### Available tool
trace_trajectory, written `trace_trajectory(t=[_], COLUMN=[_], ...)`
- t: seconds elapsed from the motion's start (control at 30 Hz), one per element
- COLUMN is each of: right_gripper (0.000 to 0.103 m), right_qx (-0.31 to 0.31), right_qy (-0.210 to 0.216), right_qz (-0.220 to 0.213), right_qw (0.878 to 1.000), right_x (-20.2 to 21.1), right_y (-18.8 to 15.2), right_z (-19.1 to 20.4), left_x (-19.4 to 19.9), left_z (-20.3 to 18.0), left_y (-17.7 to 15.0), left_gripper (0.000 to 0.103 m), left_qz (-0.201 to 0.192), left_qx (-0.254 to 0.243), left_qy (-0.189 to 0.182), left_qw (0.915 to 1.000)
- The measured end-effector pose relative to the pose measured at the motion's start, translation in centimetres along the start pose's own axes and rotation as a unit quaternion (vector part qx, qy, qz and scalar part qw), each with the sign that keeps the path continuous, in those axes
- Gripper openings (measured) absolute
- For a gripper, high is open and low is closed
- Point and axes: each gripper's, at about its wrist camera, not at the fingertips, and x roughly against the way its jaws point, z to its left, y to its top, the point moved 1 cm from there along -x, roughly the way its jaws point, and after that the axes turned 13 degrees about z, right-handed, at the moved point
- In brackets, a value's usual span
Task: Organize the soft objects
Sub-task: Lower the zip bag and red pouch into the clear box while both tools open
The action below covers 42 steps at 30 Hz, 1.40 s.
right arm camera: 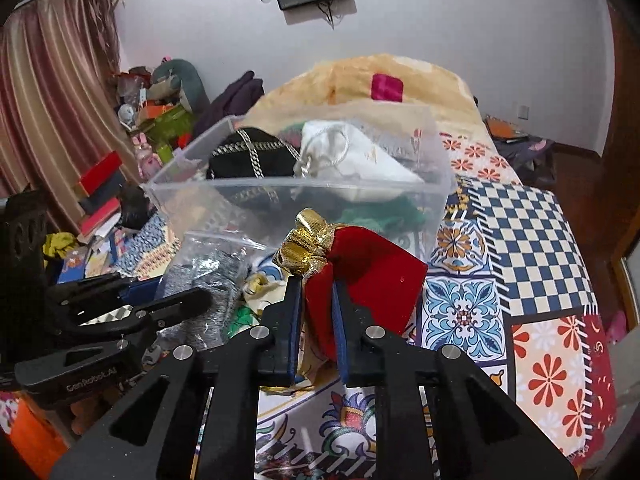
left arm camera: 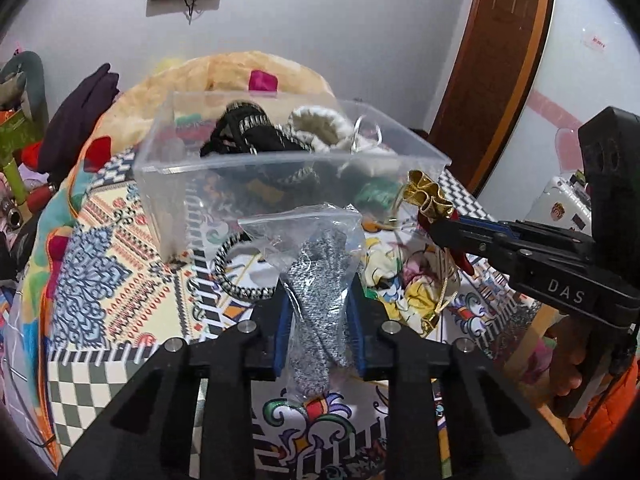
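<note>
On the left, the left gripper (left arm camera: 320,312), marked "GenRobot.AI" on its side, pinches a clear zip bag (left arm camera: 316,264) of grey knit fabric, lifted just near of the clear plastic bin (left arm camera: 160,184) on the patterned bedspread (right arm camera: 520,248). The bin holds black, white and green soft pieces. To the right, the right gripper (right arm camera: 316,316), lettered "DAS", is clamped on a red velvet pouch (right arm camera: 376,280) with gold trim.

Black jaws, blue pads (left arm camera: 285,320), silver screws (left arm camera: 246,327).

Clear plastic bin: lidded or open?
Open. The clear plastic bin has no lid; the black pouch and white pouch rise above its rim.
</note>
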Motion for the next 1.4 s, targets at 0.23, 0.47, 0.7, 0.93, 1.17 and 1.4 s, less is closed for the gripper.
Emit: trace_trajectory(t=[0.23, 0.47, 0.7, 0.93, 1.17, 1.4], right_gripper=[0.013, 0.013, 0.013, 0.013, 0.013, 0.013], right_qx=[0.009, 0.019, 0.032, 0.047, 0.062, 0.068], right_qy=[-0.003, -0.017, -0.032, -0.04, -0.037, -0.026], right_qz=[-0.03, -0.07, -0.101, -0.111, -0.082, -0.021], right_qw=[1.0, 0.997, 0.994, 0.992, 0.994, 0.997], right_x=[1.9, 4.2, 4.8, 3.7, 0.4, -3.4], right_y=[0.5, 2.3, 5.7, 9.1, 10.5, 10.6], right_z=[0.7, 1.4, 2.2, 3.2, 4.0, 3.8], left_x=[3.3, 6.3, 7.0, 5.6, 2.9, -0.3], left_z=[0.5, 2.0, 3.3, 4.6, 5.5, 5.8], left_y=[0.4, 2.3, 5.2, 7.7, 9.3, 9.9], left_gripper=[0.024, 0.024, 0.024, 0.024, 0.024, 0.024], left_qz=[-0.042, -0.087, -0.109, -0.102, -0.078, -0.044], left_qx=[0.004, 0.025, 0.041, 0.04, 0.035, 0.021], left_qy=[0.0, 0.014, 0.038, 0.064, 0.082, 0.093], left_qw=[0.9991, 0.9958, 0.9924, 0.9919, 0.9929, 0.9945])
